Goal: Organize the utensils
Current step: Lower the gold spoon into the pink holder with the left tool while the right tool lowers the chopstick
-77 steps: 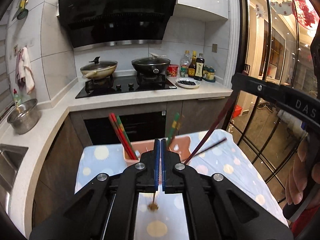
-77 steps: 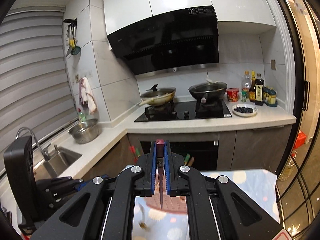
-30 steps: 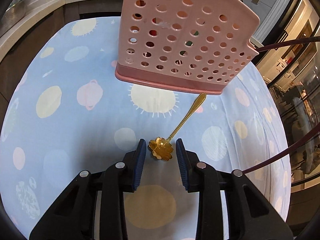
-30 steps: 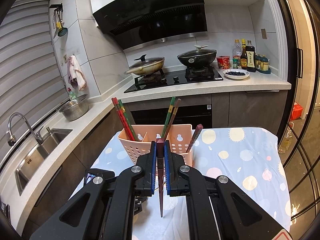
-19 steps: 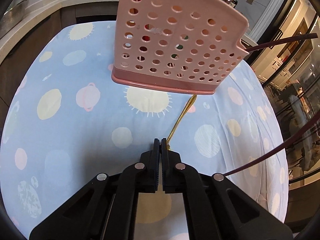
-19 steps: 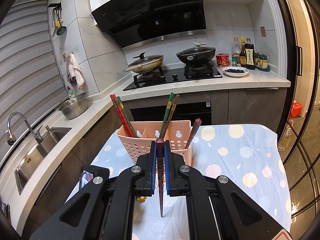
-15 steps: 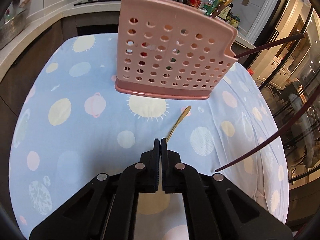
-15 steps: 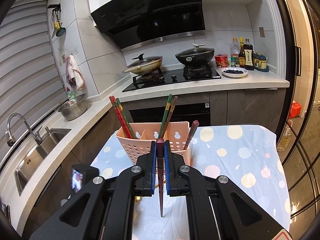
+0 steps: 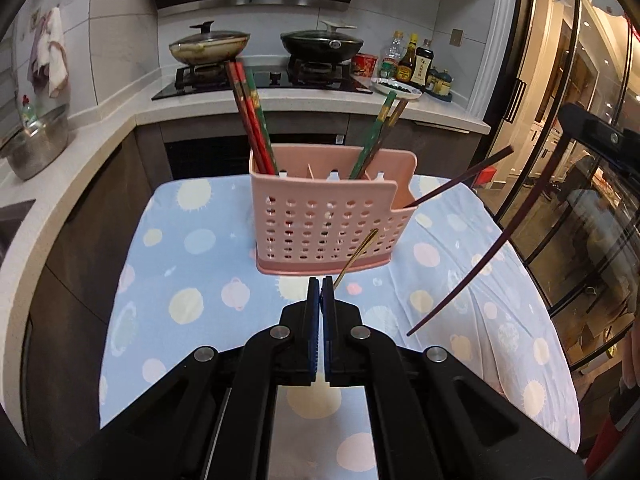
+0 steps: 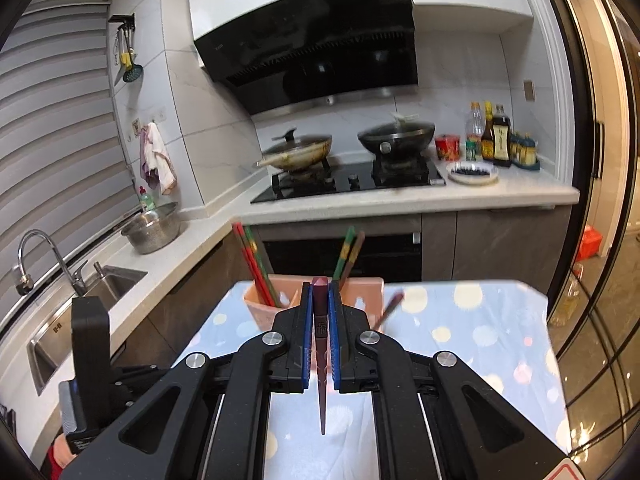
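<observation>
A pink perforated utensil basket (image 9: 320, 220) stands on the blue spotted tablecloth (image 9: 192, 264), holding red chopsticks (image 9: 250, 120), green and brown chopsticks (image 9: 380, 128) and one dark chopstick (image 9: 460, 178). My left gripper (image 9: 320, 280) is shut on a gold spoon (image 9: 358, 254), whose handle points up toward the basket front. My right gripper (image 10: 320, 288) is shut on a dark purple chopstick (image 10: 321, 360), held above the table near the basket (image 10: 360, 292). That chopstick also shows in the left wrist view (image 9: 480, 260), right of the basket.
A kitchen counter runs behind with a stove, two pans (image 9: 208, 46) and sauce bottles (image 9: 416, 64). A steel pot (image 10: 152, 228) and a sink (image 10: 80, 292) lie at the left. Glass doors (image 9: 560, 140) stand on the right.
My left gripper closed on the gold spoon's bowl and lifted it off the cloth, tilting up to face the basket. My right gripper kept hold of the chopstick and rose slightly.
</observation>
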`<state>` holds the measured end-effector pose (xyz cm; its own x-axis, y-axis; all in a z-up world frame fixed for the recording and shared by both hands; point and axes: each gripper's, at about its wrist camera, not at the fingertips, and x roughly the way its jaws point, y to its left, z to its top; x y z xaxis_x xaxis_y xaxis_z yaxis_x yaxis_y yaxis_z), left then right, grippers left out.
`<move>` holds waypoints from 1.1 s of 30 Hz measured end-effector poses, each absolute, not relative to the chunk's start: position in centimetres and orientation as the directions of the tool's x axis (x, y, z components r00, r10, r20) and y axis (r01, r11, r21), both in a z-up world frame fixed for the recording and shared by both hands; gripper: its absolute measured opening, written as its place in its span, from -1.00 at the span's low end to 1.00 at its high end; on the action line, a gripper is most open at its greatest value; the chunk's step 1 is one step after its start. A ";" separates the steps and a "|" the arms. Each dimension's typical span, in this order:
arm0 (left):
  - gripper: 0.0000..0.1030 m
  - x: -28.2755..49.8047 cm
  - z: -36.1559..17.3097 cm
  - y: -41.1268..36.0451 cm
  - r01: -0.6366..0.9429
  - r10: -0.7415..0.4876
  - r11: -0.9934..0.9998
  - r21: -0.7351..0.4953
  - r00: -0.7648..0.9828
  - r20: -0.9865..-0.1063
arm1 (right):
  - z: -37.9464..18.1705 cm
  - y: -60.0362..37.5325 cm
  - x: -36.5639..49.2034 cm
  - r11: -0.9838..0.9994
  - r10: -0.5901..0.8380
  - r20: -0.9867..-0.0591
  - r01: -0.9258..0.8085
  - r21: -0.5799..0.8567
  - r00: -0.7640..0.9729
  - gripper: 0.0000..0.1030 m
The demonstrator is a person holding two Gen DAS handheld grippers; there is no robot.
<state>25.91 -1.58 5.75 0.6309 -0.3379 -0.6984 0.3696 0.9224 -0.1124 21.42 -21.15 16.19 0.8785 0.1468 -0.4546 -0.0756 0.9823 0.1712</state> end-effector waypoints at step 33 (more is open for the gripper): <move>-0.96 33.2 8.2 -3.1 0.329 -0.011 0.892 0.309 0.700 -0.714 | 19.2 -17.4 33.5 0.993 0.110 -0.446 -0.077 0.092 0.888 -0.87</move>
